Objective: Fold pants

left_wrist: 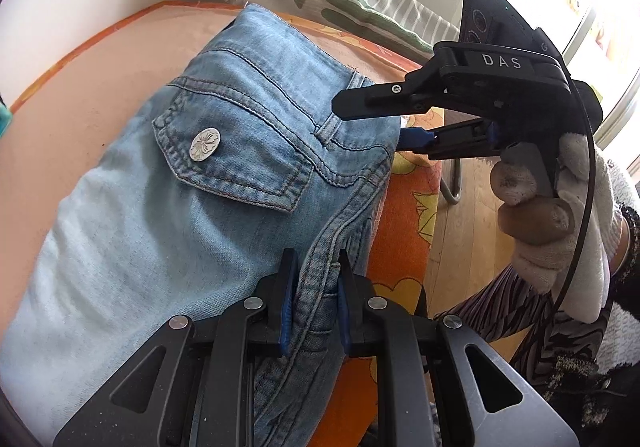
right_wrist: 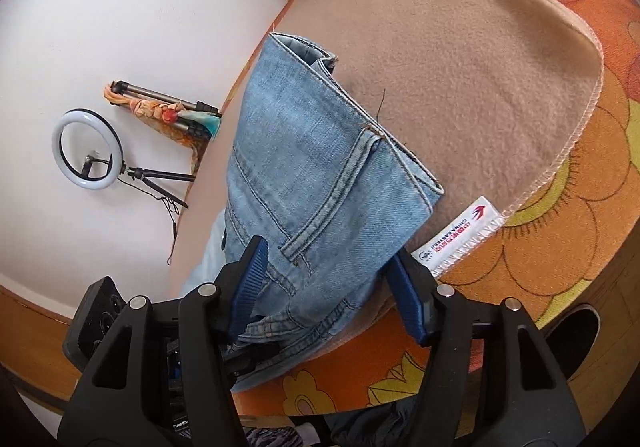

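Folded jeans (left_wrist: 208,175) lie on the beige blanket (right_wrist: 480,87) over the orange flowered cover (right_wrist: 568,231), waistband end toward the blanket's white label (right_wrist: 460,235). Left tongs (left_wrist: 314,287) pinch the thick seam at the jeans' near edge. Right tongs (right_wrist: 332,287) stand spread around the waistband corner beside that label, pads not pressing, gripped by a gloved hand (left_wrist: 560,215).

I see my right gripper (left_wrist: 384,123), black with blue pads, stamped "DAS", a thin black cable (left_wrist: 586,183) behind it, and a white knit glove (left_wrist: 560,215) on its handle.
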